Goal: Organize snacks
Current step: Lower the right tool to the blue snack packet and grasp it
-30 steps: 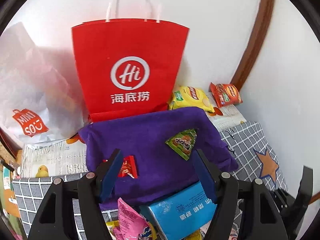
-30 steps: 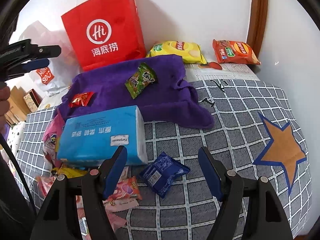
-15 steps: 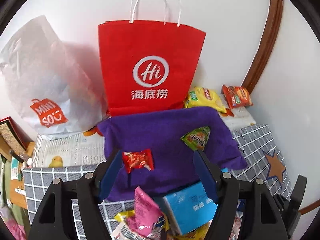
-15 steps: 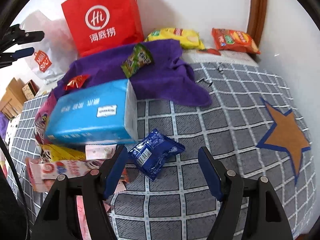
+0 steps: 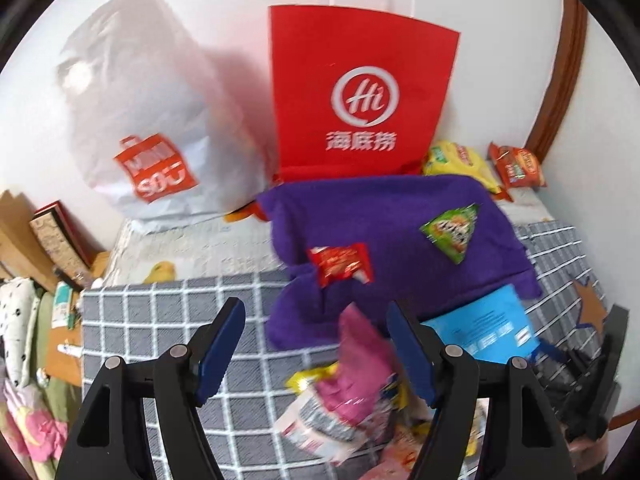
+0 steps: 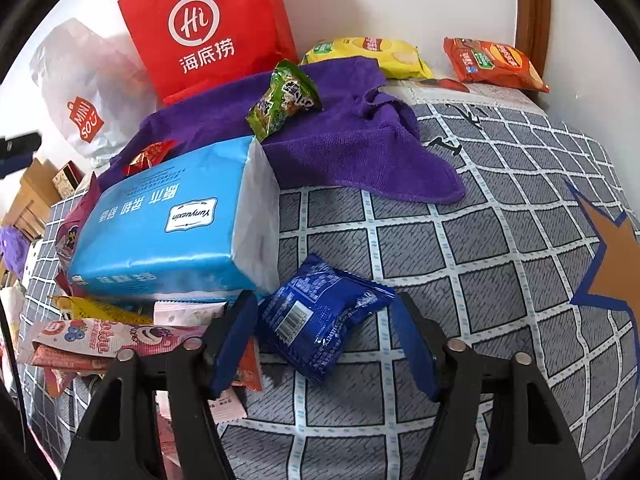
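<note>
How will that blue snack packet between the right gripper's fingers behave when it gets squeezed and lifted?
The blue snack packet looks puffy and crinkled, so it will probably give under the open right gripper. Its glossy film may slip. It seems light, lying flat on the checked cloth, unlikely to roll.

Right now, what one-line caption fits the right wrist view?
Open right gripper straddles a blue snack packet on the checked cloth, beside a blue tissue pack.

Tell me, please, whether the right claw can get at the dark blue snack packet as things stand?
Probably yes: the right claw is open with the blue packet between its fingers, nothing lying on top.
</note>
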